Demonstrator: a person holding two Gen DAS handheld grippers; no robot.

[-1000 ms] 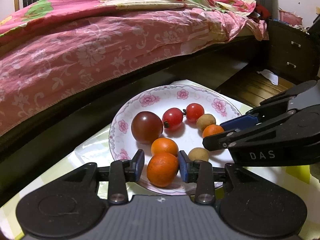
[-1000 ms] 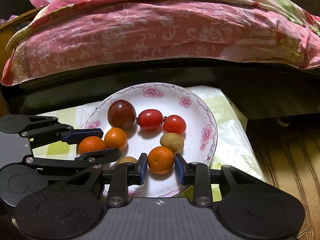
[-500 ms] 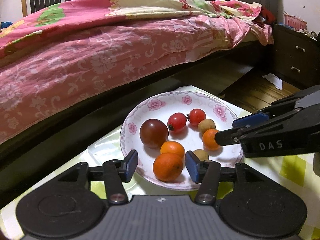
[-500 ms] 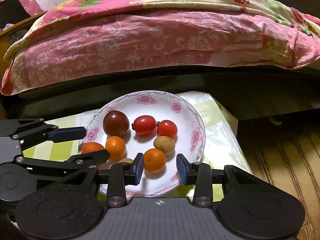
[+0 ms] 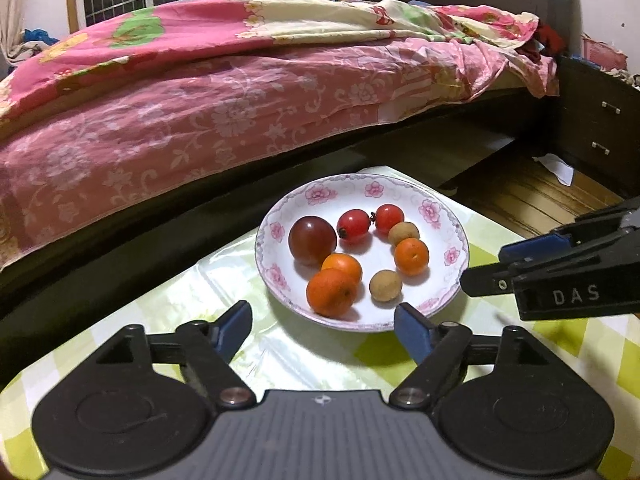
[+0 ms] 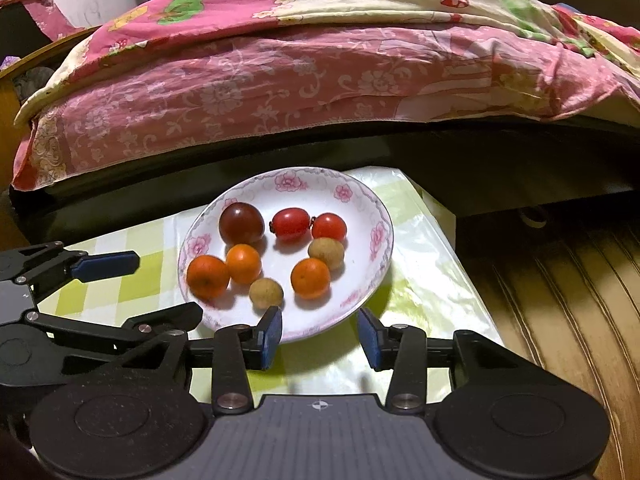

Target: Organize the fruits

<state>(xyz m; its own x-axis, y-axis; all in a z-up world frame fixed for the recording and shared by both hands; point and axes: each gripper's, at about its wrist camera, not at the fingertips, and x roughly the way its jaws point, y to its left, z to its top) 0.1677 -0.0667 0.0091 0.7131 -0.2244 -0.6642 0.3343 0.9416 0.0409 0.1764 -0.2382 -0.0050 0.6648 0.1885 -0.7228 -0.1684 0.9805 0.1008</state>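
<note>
Resting together on the floral plate (image 5: pixel 440 216), all eight fruits look sorted; both the left hand-held gripper (image 5: pixel 324 326) and right hand-held gripper (image 6: pixel 319 334) are opening, empty.

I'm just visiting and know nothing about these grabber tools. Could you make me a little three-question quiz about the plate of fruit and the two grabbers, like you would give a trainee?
1. How many orange citrus fruits lie on the flowered plate?
2. True or false: the left gripper is clamped on a fruit.
3. Which fruit sits at the left end of the back row? A) a brown longan B) the dark tomato C) a red cherry tomato

Key
1. Three; the nearest orange touches a second one.
2. False. Its jaws are opening with nothing between them; the right gripper is opening and empty too.
3. B
</note>
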